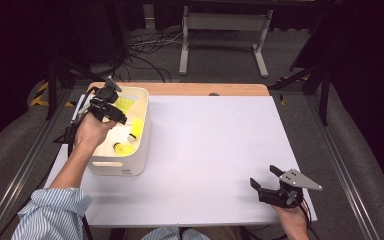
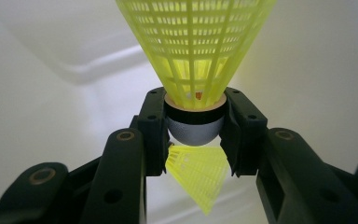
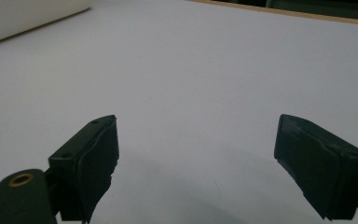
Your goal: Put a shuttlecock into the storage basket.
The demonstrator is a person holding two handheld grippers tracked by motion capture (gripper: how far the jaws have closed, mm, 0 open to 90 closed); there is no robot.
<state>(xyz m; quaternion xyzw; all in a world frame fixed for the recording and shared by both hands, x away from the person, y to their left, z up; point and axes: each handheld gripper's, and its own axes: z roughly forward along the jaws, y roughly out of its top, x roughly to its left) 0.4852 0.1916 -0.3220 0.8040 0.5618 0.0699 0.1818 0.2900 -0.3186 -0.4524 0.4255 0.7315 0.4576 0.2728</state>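
L gripper (image 2: 195,128) was clamped on a yellow shuttlecock (image 2: 196,51) by its rounded grey cork base, both jaws pressing the base's sides, mesh skirt pointing away from the cam. It was held inside the white bin (image 1: 135,150) at the table's (image 1: 215,150) left edge, w/ a second shuttlecock (image 2: 199,175) lying below on the bin floor; high view showed more yellow ones (image 1: 130,140) in there. R gripper (image 1: 265,180) sat well apart near the table's front right corner, jaws spread wide, nothing btwn them, just above the white surface.

Your left sleeve (image 1: 55,210): blue-white striped, cuff rolled at seven o'clock. Both grippers black; right gripper (image 1: 263,178) carries grey triangular plate (image 1: 298,178), brass-ringed screws.
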